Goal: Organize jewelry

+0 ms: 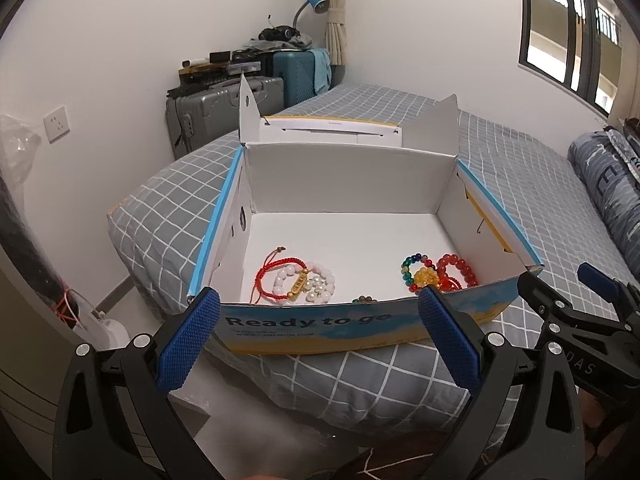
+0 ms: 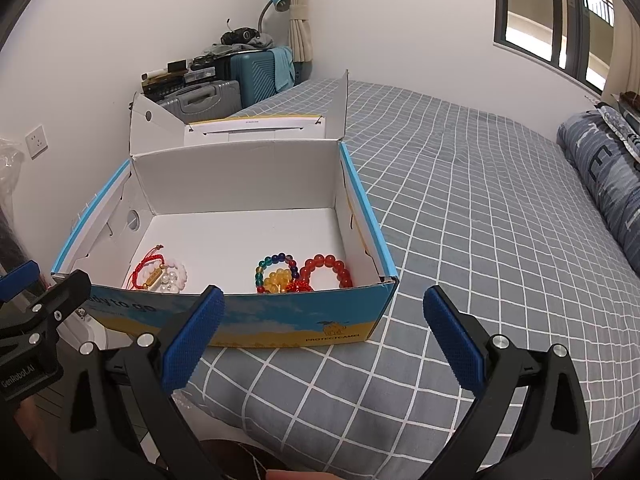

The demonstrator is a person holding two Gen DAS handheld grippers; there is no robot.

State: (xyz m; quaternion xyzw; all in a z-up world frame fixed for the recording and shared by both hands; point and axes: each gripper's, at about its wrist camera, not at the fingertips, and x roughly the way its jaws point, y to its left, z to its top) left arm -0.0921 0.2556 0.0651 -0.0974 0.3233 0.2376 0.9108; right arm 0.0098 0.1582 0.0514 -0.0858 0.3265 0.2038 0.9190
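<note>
An open white cardboard box point(image 1: 344, 184) point(image 2: 240, 176) with blue edges sits on the bed. Inside, near its front wall, lie a red cord bracelet point(image 1: 267, 270) point(image 2: 141, 270), a white bead bracelet point(image 1: 308, 284) point(image 2: 174, 276), a multicolour bead bracelet point(image 1: 412, 266) point(image 2: 276, 266), a yellow bead bracelet point(image 1: 426, 276) point(image 2: 278, 280) and a red bead bracelet point(image 1: 458, 270) point(image 2: 330, 270). My left gripper point(image 1: 318, 308) is open and empty, just before the box's front wall. My right gripper point(image 2: 324, 306) is open and empty, before the box's front right corner.
The bed point(image 2: 460, 208) has a grey checked sheet. A rolled blue quilt point(image 2: 608, 176) lies at the right. Suitcases point(image 1: 224, 108) with clutter and a blue desk lamp point(image 1: 316, 2) stand by the far wall. A window point(image 2: 560, 12) is at the upper right.
</note>
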